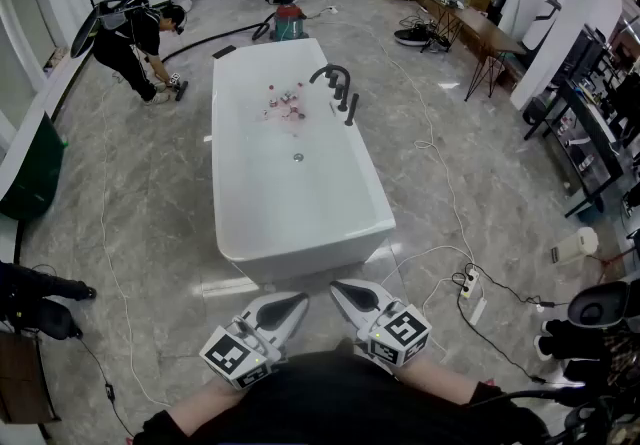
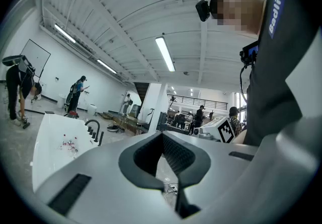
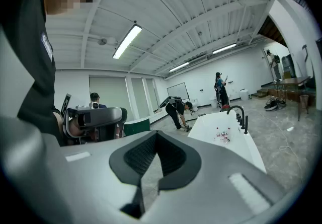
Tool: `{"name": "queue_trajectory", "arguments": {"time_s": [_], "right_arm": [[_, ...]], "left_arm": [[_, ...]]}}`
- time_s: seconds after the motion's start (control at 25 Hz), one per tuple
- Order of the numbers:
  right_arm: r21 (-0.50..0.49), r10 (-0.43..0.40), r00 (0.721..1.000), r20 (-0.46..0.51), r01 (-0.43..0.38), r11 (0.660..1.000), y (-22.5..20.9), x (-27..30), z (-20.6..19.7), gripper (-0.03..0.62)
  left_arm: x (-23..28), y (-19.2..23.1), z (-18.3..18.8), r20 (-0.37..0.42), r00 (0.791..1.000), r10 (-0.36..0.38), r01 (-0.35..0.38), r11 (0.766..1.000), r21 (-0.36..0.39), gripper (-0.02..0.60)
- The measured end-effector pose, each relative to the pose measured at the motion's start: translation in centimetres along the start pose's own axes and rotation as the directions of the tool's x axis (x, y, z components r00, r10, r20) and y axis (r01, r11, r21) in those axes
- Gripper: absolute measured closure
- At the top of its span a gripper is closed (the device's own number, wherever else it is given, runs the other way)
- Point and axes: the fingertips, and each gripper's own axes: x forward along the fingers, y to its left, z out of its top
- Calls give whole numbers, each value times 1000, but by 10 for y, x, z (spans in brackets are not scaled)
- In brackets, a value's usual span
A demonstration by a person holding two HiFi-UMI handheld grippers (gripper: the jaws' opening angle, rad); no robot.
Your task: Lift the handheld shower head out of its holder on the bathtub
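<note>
A white bathtub (image 1: 228, 195) stands on the grey floor ahead of me. On its right rim near the far end is a black curved faucet (image 1: 333, 76), and beside it the black handheld shower head (image 1: 351, 109) stands upright in its holder. Both grippers are held close to my body, well short of the tub's near end. The left gripper (image 1: 297, 304) and the right gripper (image 1: 343, 290) are shut with nothing between their jaws. The left gripper view shows its closed gripper (image 2: 162, 136) with the faucet (image 2: 93, 126) far off to the left. From the right gripper (image 3: 157, 135), the faucet (image 3: 236, 111) lies to the right.
Several small bottles (image 1: 285, 101) lie inside the tub. A power strip (image 1: 470, 283) and cables trail over the floor on the right. A person (image 1: 135, 38) bends down at the far left. Tables and chairs (image 1: 470, 28) line the right side.
</note>
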Motion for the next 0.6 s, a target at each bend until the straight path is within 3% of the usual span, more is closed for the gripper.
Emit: {"name": "queue_trajectory", "arguments": {"time_s": [0.36,0.6], "right_arm": [[3,3,1000,-10,-3,1000,0,4,-2,594],[57,21,999,26,-22,998,-5,3,-2,592]], "left_arm": [[-3,4,-2,-5,1000,12,-12,1000,-15,581],[2,5,-3,-4,1000,17,-17,1000,-7,581]]}}
